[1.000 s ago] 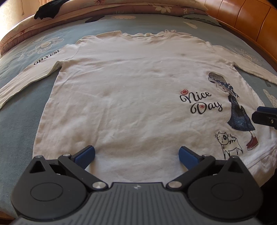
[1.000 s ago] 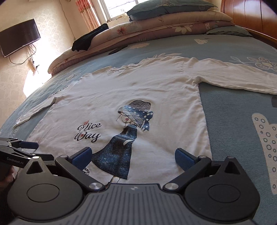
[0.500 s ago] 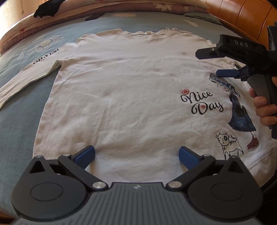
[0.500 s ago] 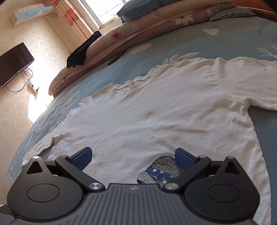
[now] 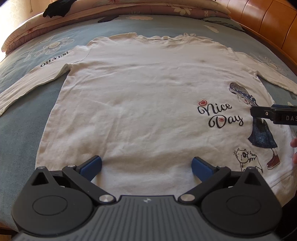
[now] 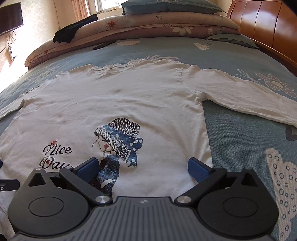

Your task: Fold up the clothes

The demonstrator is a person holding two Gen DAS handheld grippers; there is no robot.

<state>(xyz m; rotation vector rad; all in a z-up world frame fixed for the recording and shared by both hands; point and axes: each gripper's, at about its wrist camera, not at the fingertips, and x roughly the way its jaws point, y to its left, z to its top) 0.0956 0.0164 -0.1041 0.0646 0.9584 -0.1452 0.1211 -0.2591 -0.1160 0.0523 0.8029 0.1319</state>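
A white long-sleeved shirt [image 5: 144,103] lies flat and face up on the bed, both sleeves spread out, with a "Nice Day" print and a girl in a blue hat [image 6: 120,137]. My left gripper [image 5: 146,166] hovers open over the shirt's lower hem, nothing between its blue pads. My right gripper [image 6: 142,167] is open too, above the girl print near the shirt's right side edge. The right gripper [image 5: 274,115] also shows at the right border of the left wrist view, with fingers of a hand [image 5: 294,148] below it.
A blue flowered bedspread [image 6: 241,148] covers the bed. Folded quilts and pillows [image 6: 167,24] are stacked at the far end with a black garment [image 6: 74,33] on them. A wooden headboard [image 6: 269,29] runs along the right. A TV [image 6: 11,16] hangs on the left wall.
The right gripper pulled back from over the shirt's chest and came down toward the girl print. The left gripper stayed almost still over the hem.
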